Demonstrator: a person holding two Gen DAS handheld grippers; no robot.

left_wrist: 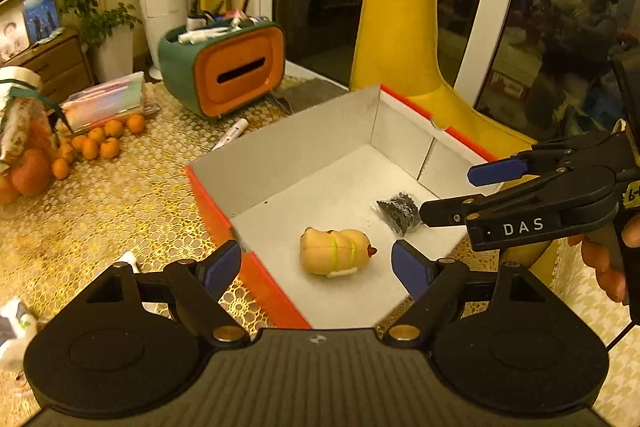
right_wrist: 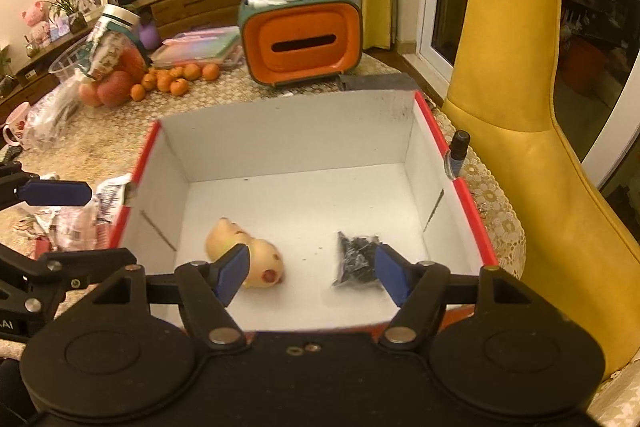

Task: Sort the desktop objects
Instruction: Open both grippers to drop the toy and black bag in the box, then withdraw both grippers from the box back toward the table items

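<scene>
A white cardboard box with red outer sides (left_wrist: 280,155) (right_wrist: 288,135) lies open on the lace tablecloth. Inside it rest a tan pig-shaped toy with green stripes (left_wrist: 334,251) (right_wrist: 244,257) and a small black bag of parts (left_wrist: 400,213) (right_wrist: 358,259). My left gripper (left_wrist: 316,267) hovers open over the box's near left corner, above the toy, with nothing between its blue pads. My right gripper (right_wrist: 312,273) hangs open over the box's near edge, above toy and bag, holding neither. Each gripper also shows in the other's view, the right gripper (left_wrist: 460,193) and the left gripper (right_wrist: 108,227).
A green and orange organizer (left_wrist: 228,71) (right_wrist: 300,43) with pens stands behind the box. Tangerines (left_wrist: 100,143), a jar and plastic folders sit at the far left. A marker (left_wrist: 232,133) lies near the box. Wrappers (right_wrist: 80,219) litter its left side. A small bottle (right_wrist: 458,151) and yellow chair (right_wrist: 520,107) stand to the right.
</scene>
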